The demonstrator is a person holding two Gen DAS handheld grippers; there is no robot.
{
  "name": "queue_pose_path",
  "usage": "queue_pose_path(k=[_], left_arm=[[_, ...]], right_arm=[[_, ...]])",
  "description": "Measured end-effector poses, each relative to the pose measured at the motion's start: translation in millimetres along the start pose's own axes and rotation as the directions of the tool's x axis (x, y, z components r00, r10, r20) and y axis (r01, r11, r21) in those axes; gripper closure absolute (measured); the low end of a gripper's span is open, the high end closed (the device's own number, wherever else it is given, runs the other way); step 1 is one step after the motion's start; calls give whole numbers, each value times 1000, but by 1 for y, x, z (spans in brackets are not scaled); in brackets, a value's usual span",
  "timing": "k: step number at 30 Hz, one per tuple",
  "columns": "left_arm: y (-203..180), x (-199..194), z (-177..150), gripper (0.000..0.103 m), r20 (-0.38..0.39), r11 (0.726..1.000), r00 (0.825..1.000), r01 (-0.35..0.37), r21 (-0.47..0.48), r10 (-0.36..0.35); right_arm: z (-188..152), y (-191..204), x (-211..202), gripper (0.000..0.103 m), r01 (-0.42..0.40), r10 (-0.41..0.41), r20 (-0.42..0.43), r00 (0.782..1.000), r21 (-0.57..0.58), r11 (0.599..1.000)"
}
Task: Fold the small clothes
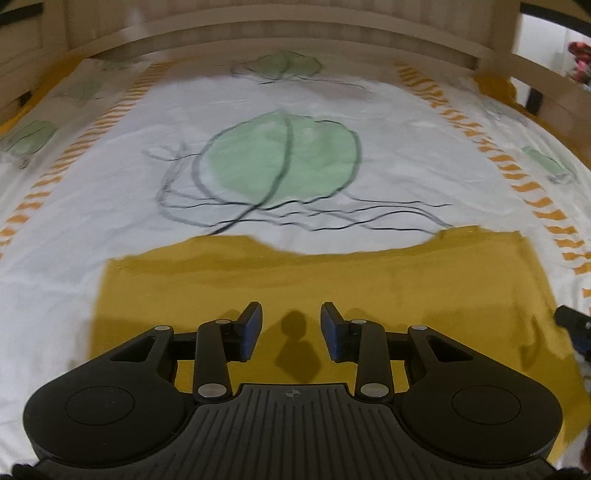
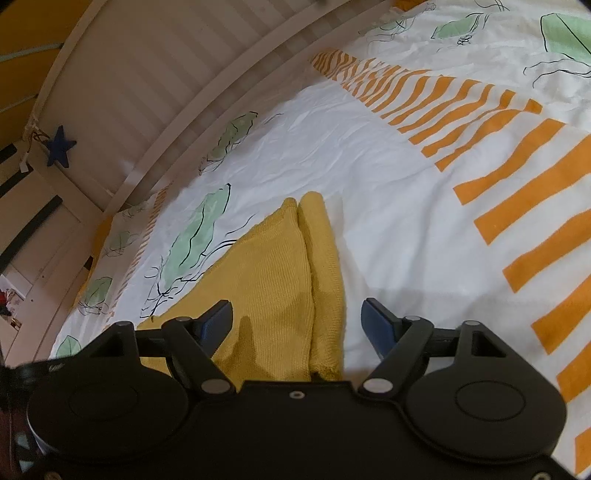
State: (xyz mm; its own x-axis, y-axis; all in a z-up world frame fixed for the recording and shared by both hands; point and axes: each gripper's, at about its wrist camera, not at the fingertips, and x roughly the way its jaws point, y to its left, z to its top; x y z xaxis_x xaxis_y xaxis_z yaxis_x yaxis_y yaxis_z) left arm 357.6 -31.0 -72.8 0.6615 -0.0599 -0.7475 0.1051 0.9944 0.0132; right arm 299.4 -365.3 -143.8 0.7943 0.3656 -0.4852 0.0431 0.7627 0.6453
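A mustard-yellow knitted garment (image 1: 314,273) lies flat on the bed. In the left wrist view it fills the lower middle, and my left gripper (image 1: 291,325) hovers open above it, holding nothing. In the right wrist view the same garment (image 2: 273,280) shows a folded edge with a narrow strip (image 2: 325,266) lying along its right side. My right gripper (image 2: 297,317) is open over that edge, holding nothing. Part of the right gripper (image 1: 576,325) shows at the right edge of the left wrist view.
The bed cover (image 1: 295,110) is white with green leaf prints and orange striped bands (image 2: 517,206). A pale wooden slatted bed frame (image 1: 295,33) runs along the far side. A blue star (image 2: 59,151) hangs on the frame (image 2: 155,81).
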Motion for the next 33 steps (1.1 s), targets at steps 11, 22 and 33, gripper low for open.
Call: queue_pose_path(k=[11, 22, 33], left_arm=[[-28, 37, -9, 68, -85, 999, 995, -42, 7, 42], [-30, 29, -7, 69, -116, 999, 992, -44, 4, 45], [-24, -15, -48, 69, -173, 998, 984, 43, -41, -49]], right_arm=[[1, -1, 1, 25, -12, 12, -10, 1000, 2, 1000], [1, -3, -1, 25, -24, 24, -13, 1000, 13, 1000], [4, -6, -1, 25, -42, 42, -26, 999, 31, 999]])
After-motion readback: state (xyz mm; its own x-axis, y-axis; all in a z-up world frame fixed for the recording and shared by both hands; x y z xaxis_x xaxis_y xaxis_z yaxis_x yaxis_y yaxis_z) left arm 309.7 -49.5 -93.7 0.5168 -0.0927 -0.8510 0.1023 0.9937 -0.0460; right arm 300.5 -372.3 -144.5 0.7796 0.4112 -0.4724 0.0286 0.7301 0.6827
